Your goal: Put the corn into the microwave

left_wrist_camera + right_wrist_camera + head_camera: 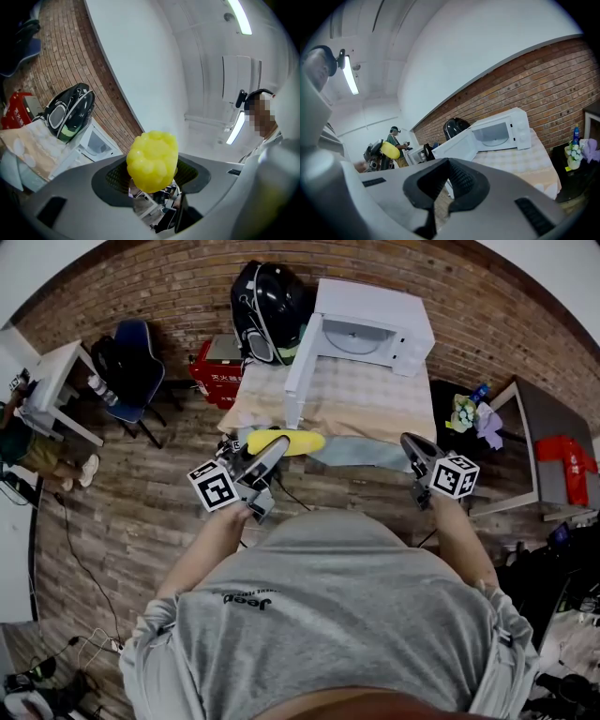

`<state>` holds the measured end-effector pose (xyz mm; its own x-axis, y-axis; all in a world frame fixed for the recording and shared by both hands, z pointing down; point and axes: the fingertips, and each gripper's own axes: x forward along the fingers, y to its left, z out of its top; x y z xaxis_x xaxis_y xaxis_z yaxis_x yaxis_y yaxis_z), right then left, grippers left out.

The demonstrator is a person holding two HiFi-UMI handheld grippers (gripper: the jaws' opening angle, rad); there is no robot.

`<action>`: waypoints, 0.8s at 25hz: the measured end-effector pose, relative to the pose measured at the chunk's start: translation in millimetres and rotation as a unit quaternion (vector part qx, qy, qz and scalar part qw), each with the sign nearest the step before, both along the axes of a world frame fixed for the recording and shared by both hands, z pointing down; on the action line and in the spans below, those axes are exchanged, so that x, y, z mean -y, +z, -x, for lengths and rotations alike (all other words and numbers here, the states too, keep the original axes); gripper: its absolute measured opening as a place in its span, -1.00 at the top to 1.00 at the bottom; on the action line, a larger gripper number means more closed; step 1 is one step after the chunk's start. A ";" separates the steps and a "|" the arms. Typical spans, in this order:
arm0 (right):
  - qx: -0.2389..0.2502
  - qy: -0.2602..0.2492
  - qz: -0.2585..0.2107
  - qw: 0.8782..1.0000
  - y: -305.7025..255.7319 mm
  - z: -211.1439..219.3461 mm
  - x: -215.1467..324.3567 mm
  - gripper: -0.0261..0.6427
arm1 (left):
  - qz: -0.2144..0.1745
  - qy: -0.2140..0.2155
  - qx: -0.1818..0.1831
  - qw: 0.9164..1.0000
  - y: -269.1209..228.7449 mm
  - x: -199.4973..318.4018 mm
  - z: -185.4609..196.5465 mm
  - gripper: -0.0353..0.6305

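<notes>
White microwave point(375, 329) stands at the far end of the cloth-covered table point(375, 399). Its door point(302, 371) is swung wide on the person's left and the cavity faces them. The corn point(292, 442) is not inside yet. It lies crosswise in the left gripper point(274, 451), about over the table's near edge, with the jaws spread wide and pressing on its girth. The right gripper point(412, 446) hangs near the right corner, its jaws together on nothing.

To do this step well, I would bring the cob in on the right of the open door and turn it end-first to clear the opening. The jaws should let go only once it rests on the plate.

Only the head view shows both grippers and the stretch of table left to cross. The right gripper view alone looks into the cavity, showing its glass plate point(497, 139) bare. The left gripper view tilts toward the ceiling, so the microwave is only a small shape low on its left. It does show the cob's end seated squarely between the 2 pads point(187, 171).
</notes>
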<state>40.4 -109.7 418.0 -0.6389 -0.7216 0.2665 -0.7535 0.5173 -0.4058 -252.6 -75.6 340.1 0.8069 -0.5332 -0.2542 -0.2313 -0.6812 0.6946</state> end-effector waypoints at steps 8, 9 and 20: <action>0.017 -0.020 -0.011 1.000 9.8 -64.1 67.5 0.87 | -0.010 -0.022 0.014 1.000 1.4 47.1 -66.9 0.12; 0.020 -0.026 -0.015 0.999 9.4 -73.0 78.2 0.87 | -0.014 -0.027 0.015 0.999 0.6 54.9 -78.0 0.12; 0.029 -0.111 -0.020 0.993 4.8 -169.2 174.6 0.87 | -0.002 -0.073 0.004 0.997 -20.4 145.2 -215.8 0.12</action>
